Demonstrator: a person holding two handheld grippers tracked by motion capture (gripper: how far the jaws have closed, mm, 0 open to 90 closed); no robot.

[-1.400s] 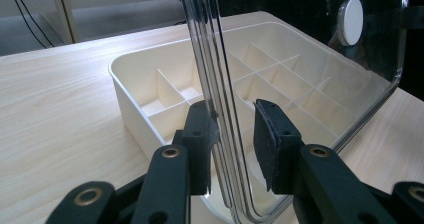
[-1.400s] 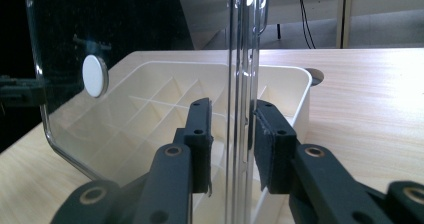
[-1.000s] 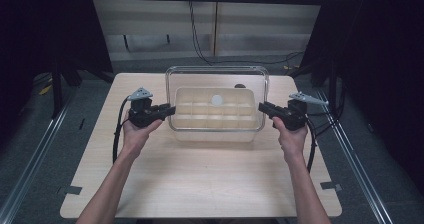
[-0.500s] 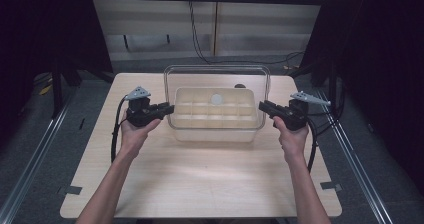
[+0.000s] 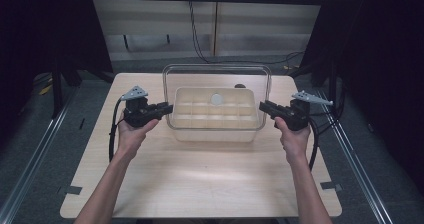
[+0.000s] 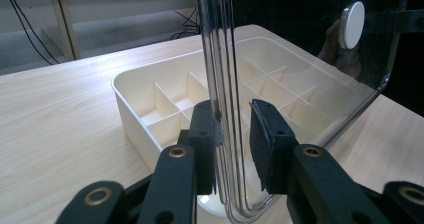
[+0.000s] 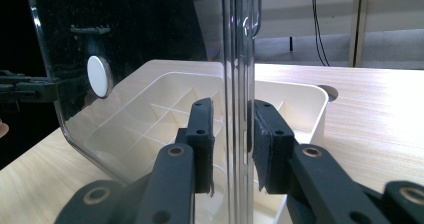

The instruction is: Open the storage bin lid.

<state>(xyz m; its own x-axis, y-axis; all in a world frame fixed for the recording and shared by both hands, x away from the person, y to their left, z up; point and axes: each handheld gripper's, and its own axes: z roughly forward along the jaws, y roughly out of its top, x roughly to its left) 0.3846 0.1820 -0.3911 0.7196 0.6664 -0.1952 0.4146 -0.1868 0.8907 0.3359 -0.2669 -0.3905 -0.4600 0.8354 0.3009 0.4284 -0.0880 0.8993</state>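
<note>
Clear lid (image 5: 217,79) stands nearly upright over the cream compartment tray (image 5: 216,115) at mid-tabletop (image 5: 200,179), its long axis running left to right; left tongs (image 5: 166,108), just closed, pinch its left edge, right tongs (image 5: 264,107) clamp its right edge.

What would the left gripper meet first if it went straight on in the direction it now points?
The left gripper is shut on the clear lid, so it would push along the lid itself, above the white divided tray.
</note>
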